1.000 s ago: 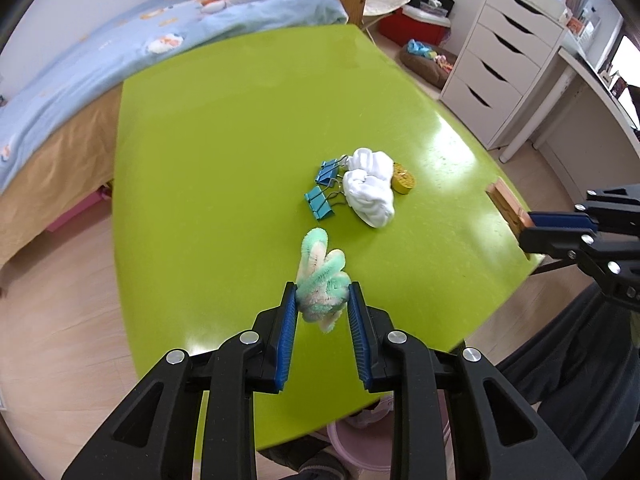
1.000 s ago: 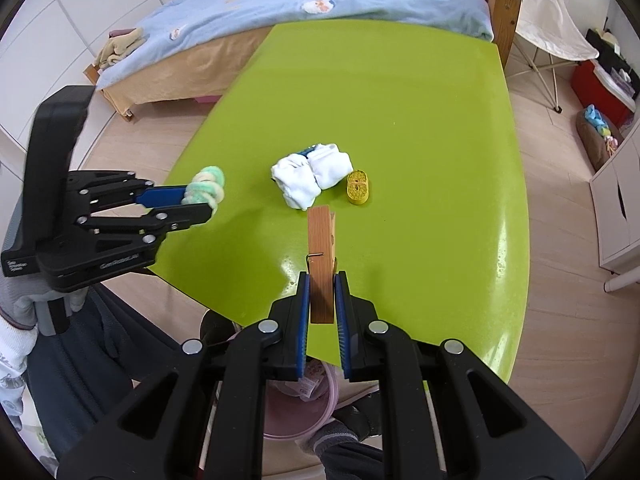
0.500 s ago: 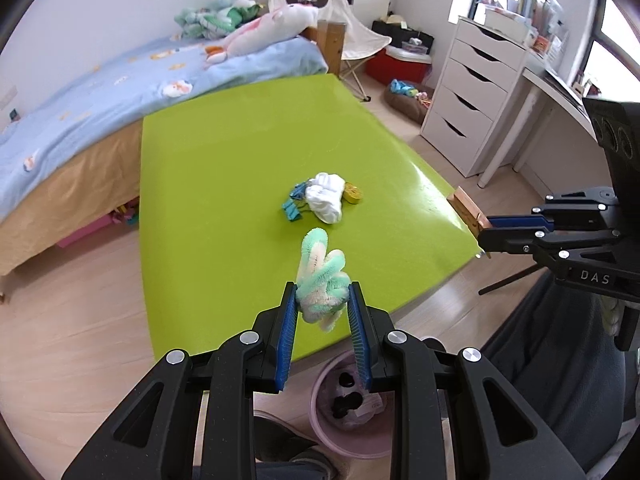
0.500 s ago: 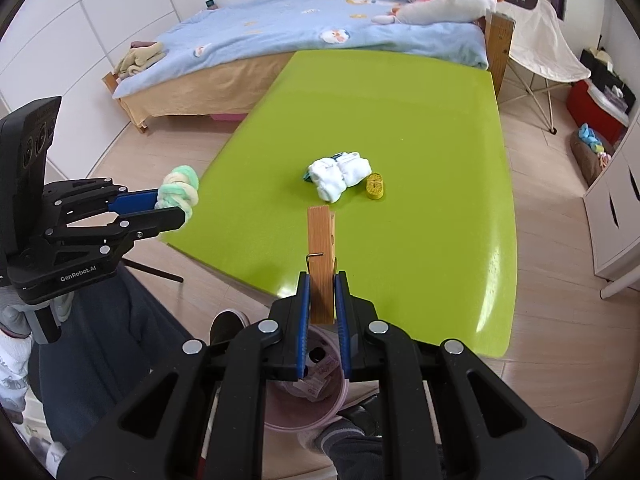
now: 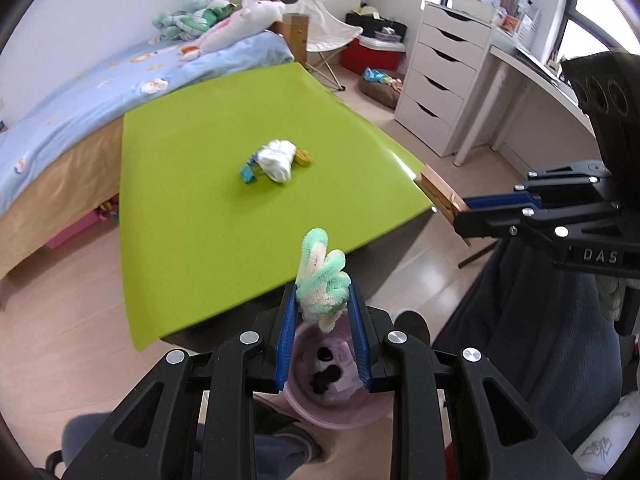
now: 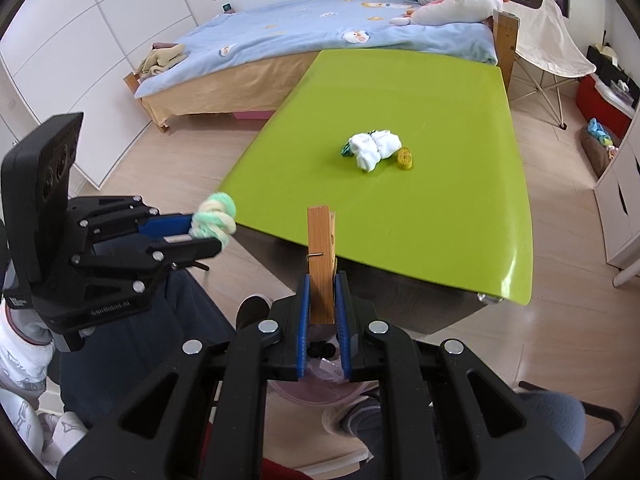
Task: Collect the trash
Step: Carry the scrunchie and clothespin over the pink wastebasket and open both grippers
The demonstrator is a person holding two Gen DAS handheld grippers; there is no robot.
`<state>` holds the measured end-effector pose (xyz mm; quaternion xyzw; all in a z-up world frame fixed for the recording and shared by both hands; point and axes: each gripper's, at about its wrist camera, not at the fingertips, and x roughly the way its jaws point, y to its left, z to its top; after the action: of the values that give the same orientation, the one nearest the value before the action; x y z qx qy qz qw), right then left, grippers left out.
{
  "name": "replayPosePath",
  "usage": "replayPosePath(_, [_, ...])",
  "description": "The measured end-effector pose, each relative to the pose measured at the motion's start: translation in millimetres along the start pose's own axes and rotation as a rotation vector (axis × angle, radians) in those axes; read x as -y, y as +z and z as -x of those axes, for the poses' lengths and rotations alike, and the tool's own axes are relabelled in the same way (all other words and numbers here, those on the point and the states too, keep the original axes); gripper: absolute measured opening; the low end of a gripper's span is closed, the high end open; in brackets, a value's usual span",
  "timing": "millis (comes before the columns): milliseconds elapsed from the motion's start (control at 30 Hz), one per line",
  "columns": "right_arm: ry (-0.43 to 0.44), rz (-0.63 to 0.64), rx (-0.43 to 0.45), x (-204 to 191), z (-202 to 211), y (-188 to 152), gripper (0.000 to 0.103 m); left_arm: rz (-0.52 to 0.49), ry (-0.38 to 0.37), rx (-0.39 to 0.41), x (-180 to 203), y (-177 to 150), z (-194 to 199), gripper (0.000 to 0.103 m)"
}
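While left fingers clamp a fuzzy twist, right fingers pinch a clothespin, both pointing straight forward.

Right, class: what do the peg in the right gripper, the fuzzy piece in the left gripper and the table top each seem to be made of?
Clothespin: it looks like bare, matt wood, tan with faint grain, plus a thin metal spring wire.
Fuzzy piece: probably chenille or a pipe cleaner, twisted green and cream with a bristly pile.
Table top: smooth, glossy lime green with window glare, so likely lacquer or laminate; what lies beneath cannot be told.
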<state>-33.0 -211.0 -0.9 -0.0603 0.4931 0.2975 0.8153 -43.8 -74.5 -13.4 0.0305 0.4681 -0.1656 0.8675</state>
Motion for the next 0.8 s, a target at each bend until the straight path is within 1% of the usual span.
replayPosePath(200, [-0.004,0.000,-0.001,-1,6,-10,0.012,-0.013,-0.030,-0.017,11,-8,-1,0.026])
replayPosePath(267, [-0.003,-0.002,0.002,-2,8,-13,0.012,-0.015,-0.041,-0.021,14,-9,0,0.028])
replayPosePath(333, [0.000,-0.003,0.003,-2,9,-14,0.012,-0.022,-0.052,-0.023,16,-9,0,0.032])
replayPosePath(367, [0.001,-0.004,0.002,-2,9,-16,0.012,-0.025,-0.055,-0.025,16,-10,0,0.036])
replayPosePath(400, [0.003,-0.005,0.002,-2,9,-16,0.012,-0.026,-0.056,-0.025,16,-10,-1,0.048])
replayPosePath(433, [0.004,-0.005,0.003,-3,9,-16,0.012,-0.021,-0.055,-0.021,16,-11,0,0.064])
replayPosePath(467, [0.005,-0.005,0.003,-2,10,-16,0.012,-0.010,-0.059,-0.016,15,-11,-1,0.069])
replayPosePath(533, [0.008,-0.006,0.003,-2,10,-16,0.012,0.007,-0.063,-0.015,12,-12,-2,0.086])
replayPosePath(667, [0.017,-0.003,0.004,-2,11,-18,0.012,0.039,-0.048,-0.008,5,-12,0,0.095])
replayPosePath(800, [0.024,0.000,-0.004,-5,8,-20,0.012,0.055,-0.042,-0.002,0,-11,2,0.095])
